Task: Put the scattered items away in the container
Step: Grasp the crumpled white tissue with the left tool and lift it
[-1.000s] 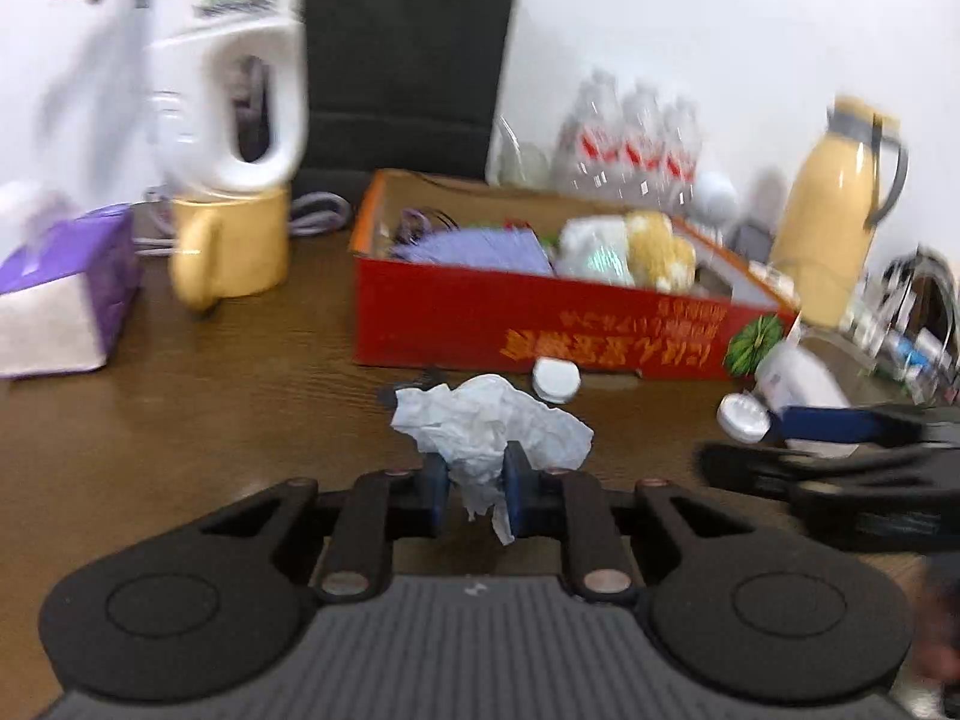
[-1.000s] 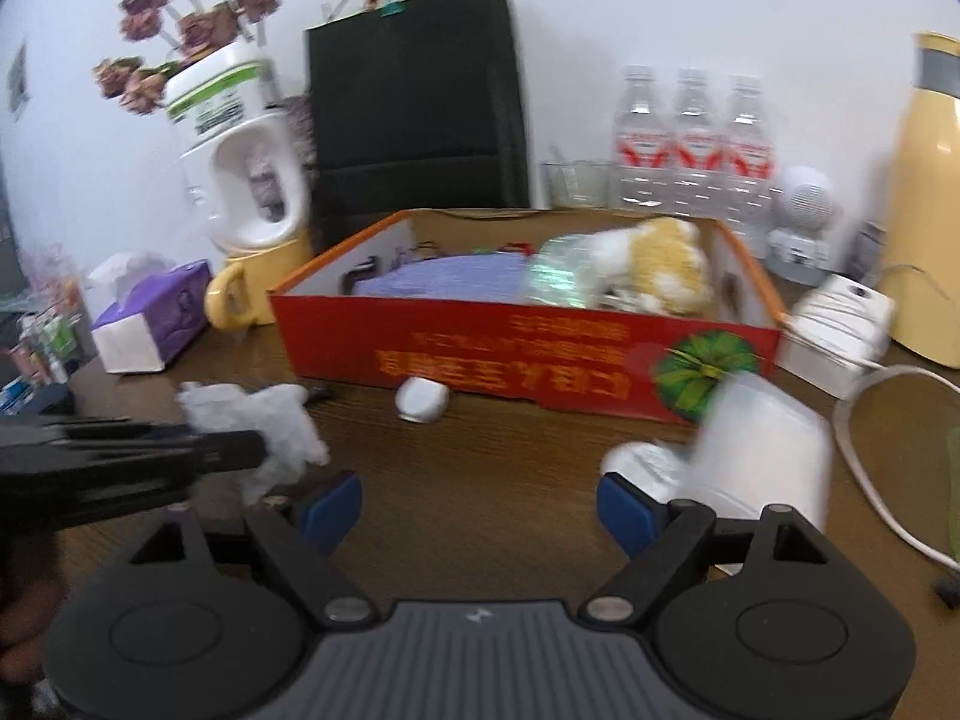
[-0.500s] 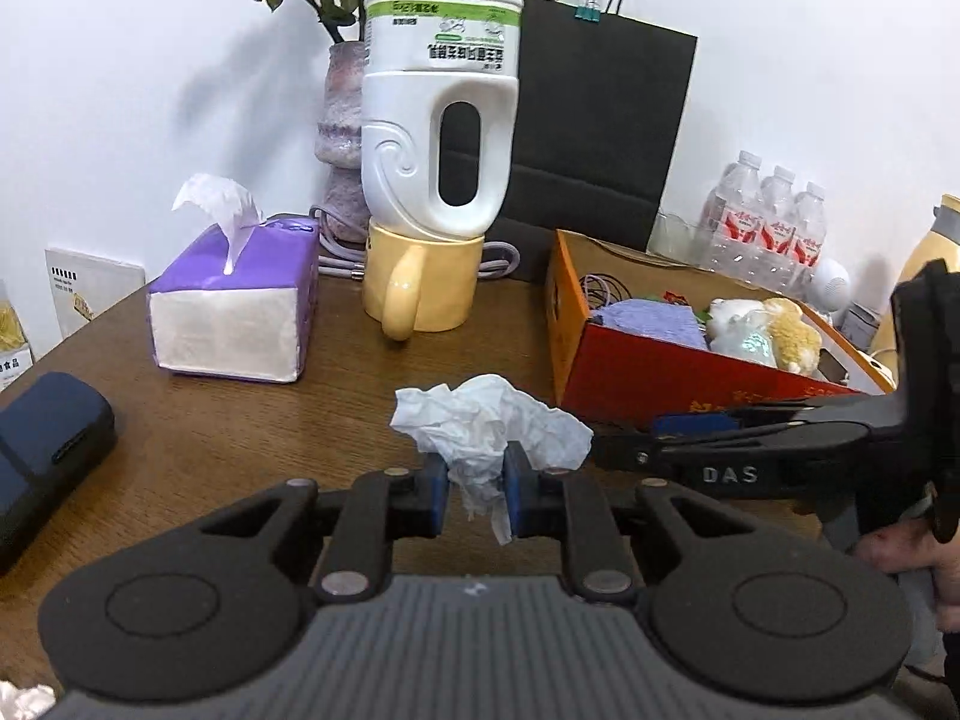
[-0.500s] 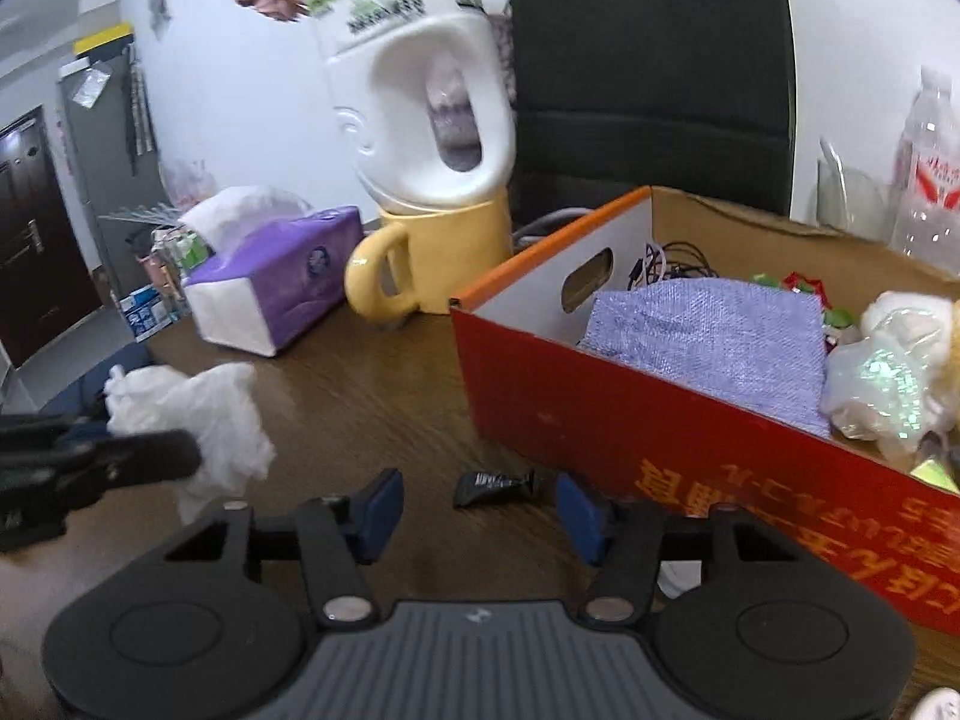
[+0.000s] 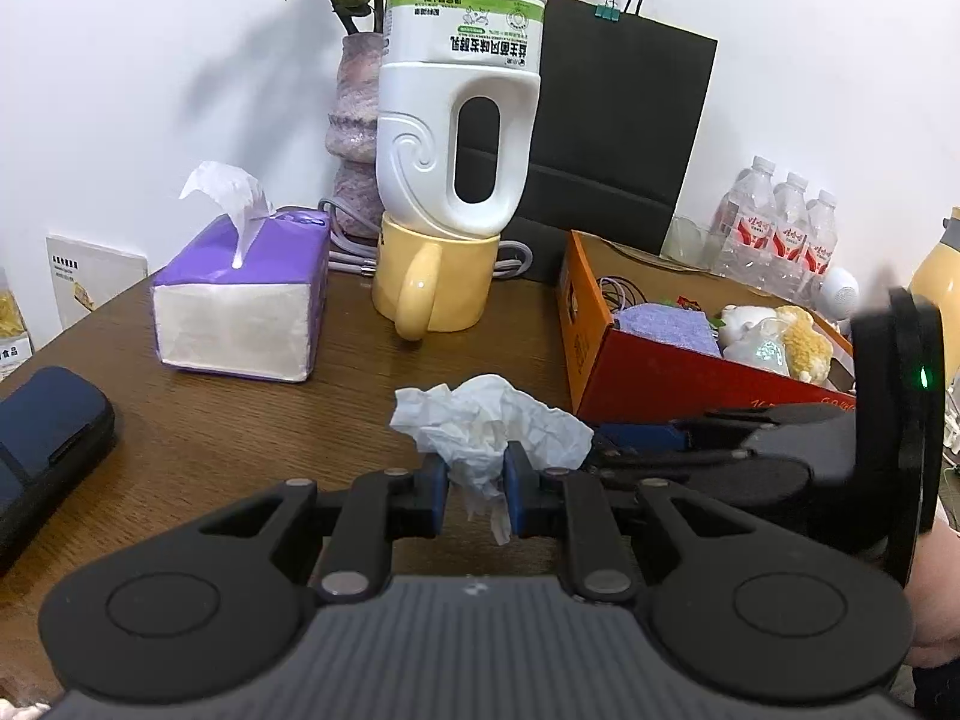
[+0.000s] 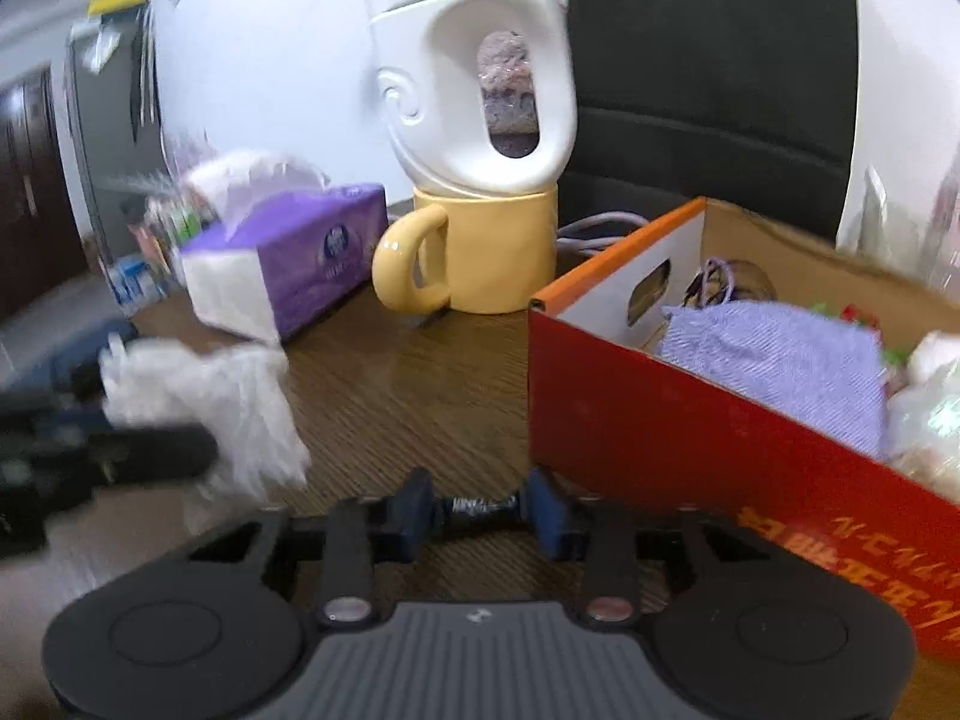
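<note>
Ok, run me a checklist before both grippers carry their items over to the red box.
1. Left gripper clamped on crumpled tissue: ok.
2. Right gripper around small black wrapper: ok; fully pinched: cannot tell, view blurred.
3. Red cardboard box open on top: ok.
4. Free room in the box beside purple cloth: cannot tell.
5. The two grippers apart from each other: not ok, they sit very close.
6. Yellow mug outside the carry path: ok.
</note>
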